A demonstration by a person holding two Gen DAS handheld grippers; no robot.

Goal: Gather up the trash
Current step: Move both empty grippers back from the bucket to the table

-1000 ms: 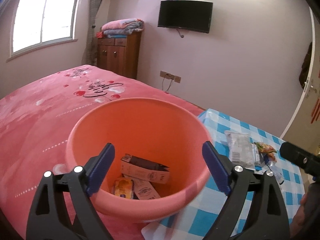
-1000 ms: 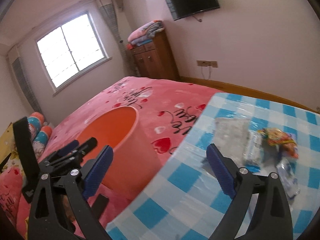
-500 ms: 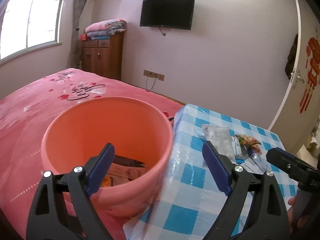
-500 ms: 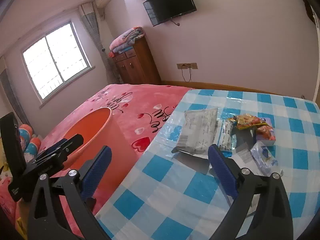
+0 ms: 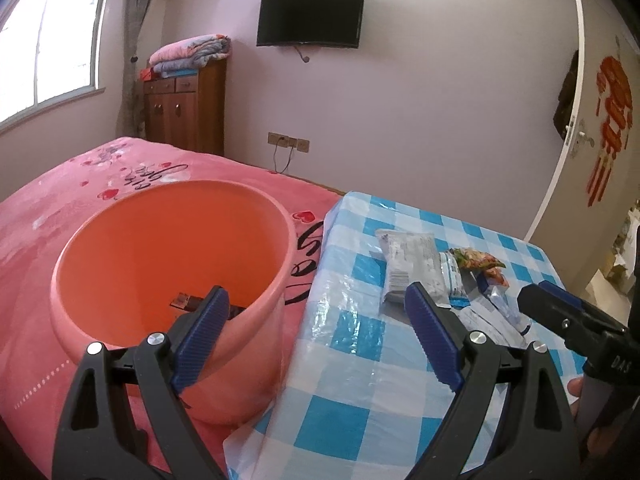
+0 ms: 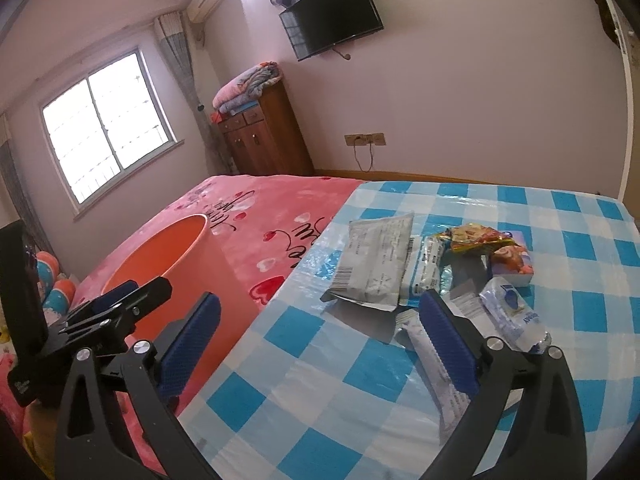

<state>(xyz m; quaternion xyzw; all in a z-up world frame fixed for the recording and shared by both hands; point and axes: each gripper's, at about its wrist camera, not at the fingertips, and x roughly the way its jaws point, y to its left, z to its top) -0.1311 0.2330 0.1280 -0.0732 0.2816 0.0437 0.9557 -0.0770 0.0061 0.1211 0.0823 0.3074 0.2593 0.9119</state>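
An orange bin (image 5: pixel 160 240) stands on the pink bed beside the checked table (image 5: pixel 352 364); a dark box edge shows inside it. My left gripper (image 5: pixel 316 336) is open and empty, straddling the bin's rim and the table edge. Trash lies on the table: a grey packet (image 6: pixel 376 264), a white-blue packet (image 6: pixel 424 268), a colourful snack bag (image 6: pixel 476 240), a pink box (image 6: pixel 516 264), a clear blue-printed pouch (image 6: pixel 512 316) and a white stick wrapper (image 6: pixel 440 380). My right gripper (image 6: pixel 316 344) hovers short of them, its jaws opening with nothing between them.
The pink bedspread (image 6: pixel 260 216) fills the left. A wooden cabinet (image 6: pixel 268 136) with folded blankets and a wall television (image 6: pixel 332 12) are at the back. A door (image 5: pixel 580 120) stands at the right. A hand (image 5: pixel 576 388) holds the right gripper.
Both views have swung right, from the bin toward the table. The right gripper has come closer to the wrappers and its jaws stand a little wider.
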